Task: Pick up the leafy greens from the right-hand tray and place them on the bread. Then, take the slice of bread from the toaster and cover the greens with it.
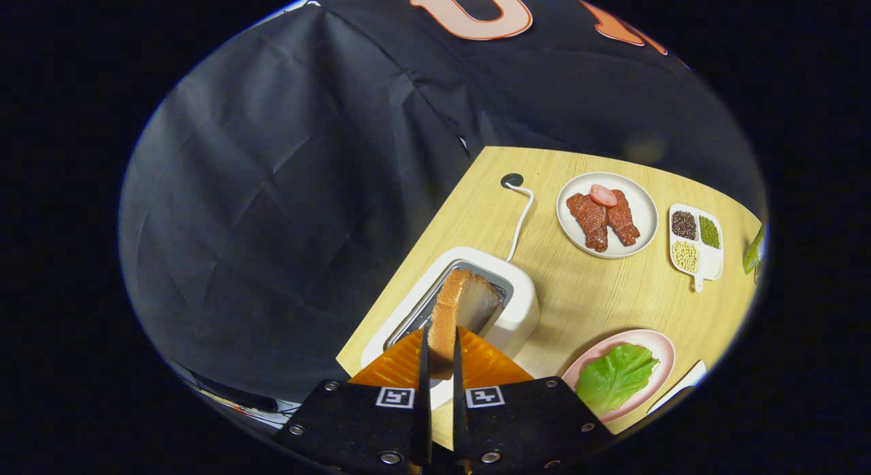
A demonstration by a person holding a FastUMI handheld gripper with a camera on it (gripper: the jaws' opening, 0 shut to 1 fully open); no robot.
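The gripper [439, 352] had its two fingers drawn close together and clamped on the slice of bread [457, 310], one finger pressing each face of the slice; the bread stood tilted, its crust edge facing the camera and its far end reaching over the open slot of the white toaster [507, 312]; whether the slice still sat in the slot or was already lifted clear of it could not be told; the toaster stood near the corner of the wooden table [585, 298], and its white cord [520, 220] ran from its back to a dark round hole in the tabletop; beyond the toaster, well apart from it, a white round plate [636, 240] held two reddish strips of meat and a pink slice of sausage; just beside that plate a small white divided dish [708, 263] held dark grains, green beans and pale beans, each in its own compartment; nearer the fingers, to the right of the toaster, a pink plate [653, 342] held the leafy greens [616, 376], which lay flat across it and hid whatever was beneath them.
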